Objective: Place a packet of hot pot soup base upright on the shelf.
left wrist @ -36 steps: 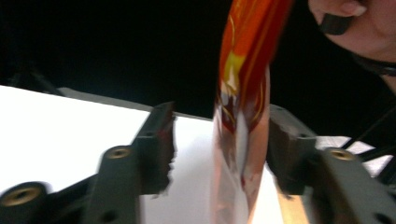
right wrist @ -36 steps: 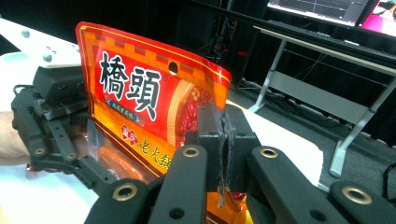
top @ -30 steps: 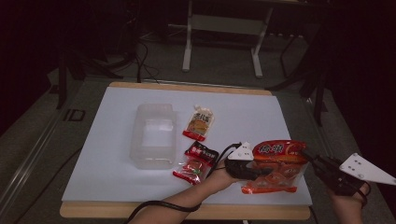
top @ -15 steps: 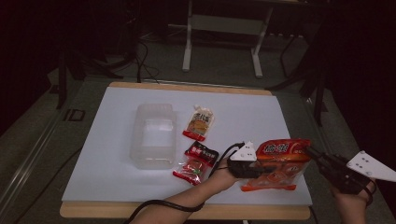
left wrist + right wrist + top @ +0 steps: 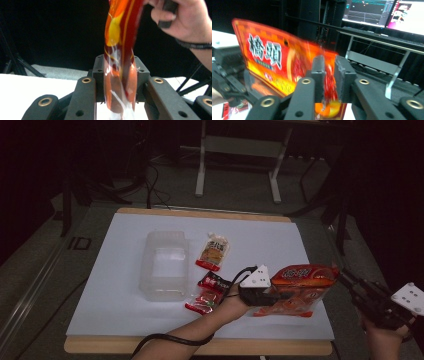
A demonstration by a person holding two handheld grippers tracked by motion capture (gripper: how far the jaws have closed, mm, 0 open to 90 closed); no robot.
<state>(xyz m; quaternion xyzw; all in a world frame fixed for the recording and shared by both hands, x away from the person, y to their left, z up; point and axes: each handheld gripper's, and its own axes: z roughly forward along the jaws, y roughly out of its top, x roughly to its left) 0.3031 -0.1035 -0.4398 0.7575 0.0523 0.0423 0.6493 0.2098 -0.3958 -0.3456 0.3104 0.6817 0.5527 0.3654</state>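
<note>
Two narrow-set jaws: left gripper [image 5: 272, 296] clamps the red snack bag [image 5: 300, 287], right gripper [image 5: 328, 72] just loosening

free: table left [image 5: 115, 285] | blocked: clear box [image 5: 164, 265], snack packets [image 5: 210, 292]

The red snack bag [image 5: 120, 75] hides the left hand-held gripper's pads.

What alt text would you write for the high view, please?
A person's left gripper holds a large red snack bag upright above the white table, with the right gripper at its other end. Nearby lie a clear plastic box and three small packets.
</note>
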